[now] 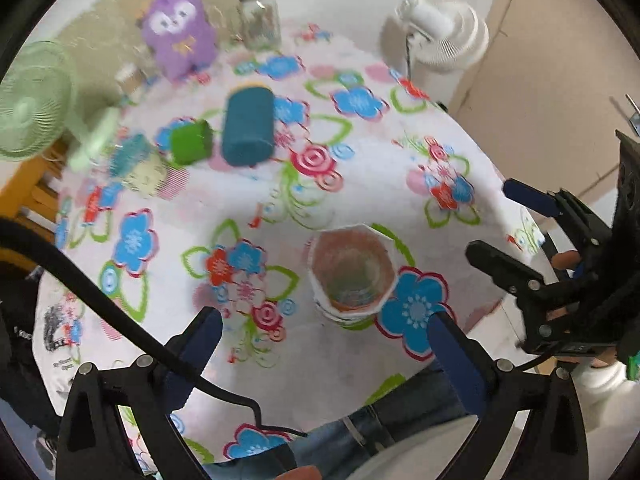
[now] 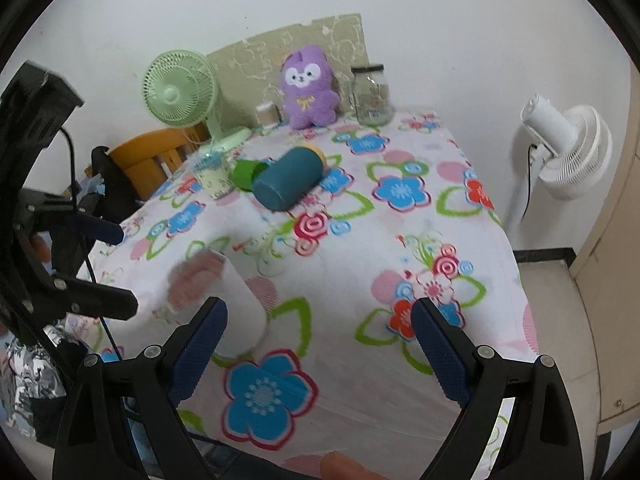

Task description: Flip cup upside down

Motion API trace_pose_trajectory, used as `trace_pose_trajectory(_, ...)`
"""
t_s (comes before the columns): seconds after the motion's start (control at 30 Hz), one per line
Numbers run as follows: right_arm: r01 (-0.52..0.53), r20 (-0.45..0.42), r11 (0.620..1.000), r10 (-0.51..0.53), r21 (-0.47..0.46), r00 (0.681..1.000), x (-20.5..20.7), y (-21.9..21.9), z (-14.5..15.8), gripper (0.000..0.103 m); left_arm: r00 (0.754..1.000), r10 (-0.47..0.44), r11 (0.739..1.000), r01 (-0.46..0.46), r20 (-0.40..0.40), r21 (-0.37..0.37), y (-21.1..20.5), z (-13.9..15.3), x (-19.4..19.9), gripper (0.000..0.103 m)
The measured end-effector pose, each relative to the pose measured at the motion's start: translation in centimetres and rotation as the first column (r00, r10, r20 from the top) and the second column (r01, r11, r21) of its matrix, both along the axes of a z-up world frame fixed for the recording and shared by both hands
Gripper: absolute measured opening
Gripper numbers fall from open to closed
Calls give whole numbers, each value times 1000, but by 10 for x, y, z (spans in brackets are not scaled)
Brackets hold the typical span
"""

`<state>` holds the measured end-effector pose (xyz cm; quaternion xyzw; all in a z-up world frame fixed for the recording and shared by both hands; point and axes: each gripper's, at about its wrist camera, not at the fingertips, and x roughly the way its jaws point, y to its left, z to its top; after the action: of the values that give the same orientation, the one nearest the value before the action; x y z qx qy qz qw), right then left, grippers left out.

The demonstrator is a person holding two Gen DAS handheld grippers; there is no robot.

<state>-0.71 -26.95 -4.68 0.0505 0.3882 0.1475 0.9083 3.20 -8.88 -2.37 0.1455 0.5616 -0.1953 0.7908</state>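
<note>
A white paper cup [image 1: 352, 276] stands upright, mouth up, on the flowered tablecloth [image 1: 360, 168] near the table's front edge. In the right wrist view the cup [image 2: 228, 304] is blurred and sits just ahead of the left finger. My left gripper [image 1: 324, 332] is open and empty, hovering just in front of the cup. My right gripper [image 2: 320, 316] is open and empty, to the right of the cup. It also shows in the left wrist view [image 1: 496, 224] at the right edge, fingers apart. The left gripper shows at the left edge of the right wrist view [image 2: 116, 264].
A teal bottle [image 2: 286, 180] lies on its side mid-table beside a green cup [image 2: 246, 174] and a patterned cup [image 2: 212, 176]. At the back stand a green fan [image 2: 180, 88], a purple plush [image 2: 308, 88] and a glass jar [image 2: 370, 94]. A white fan [image 2: 564, 152] stands off the table's right.
</note>
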Motion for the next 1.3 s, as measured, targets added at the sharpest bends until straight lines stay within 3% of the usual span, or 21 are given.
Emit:
trace_pose_trajectory(0.2,30,68,998,-26,-48,997,-5,18,19,95,971,125,992,-121,203,-32,22,18,-17,103)
trace_pose_trajectory(0.43,43,146,997,-33,-62,989,-14,41,41,98,891,266,962,-222,367,-158,42,29,-41,103)
trace_pose_trajectory(0.57,50,183,997,-38,-63,982,-26,47,50,101,838,359,930,-283,412,-234,56,31,-54,103)
trace_pose_trajectory(0.83,97,261,990,-68,-99,963,-54,60,65,103,719,490,871,-382,493,-309,79,36,-83,103)
trace_pose_trajectory(1.03,132,322,986,-95,-98,942,-74,71,72,103,643,521,853,-407,560,-326,87,38,-103,103)
trace_pose_trajectory(1.17,147,350,985,-107,-90,931,-87,74,72,103,613,534,845,-409,583,-343,91,35,-114,103)
trace_pose_trajectory(1.3,157,363,982,-110,-103,925,-95,77,69,103,612,545,838,-403,572,-367,95,31,-121,103)
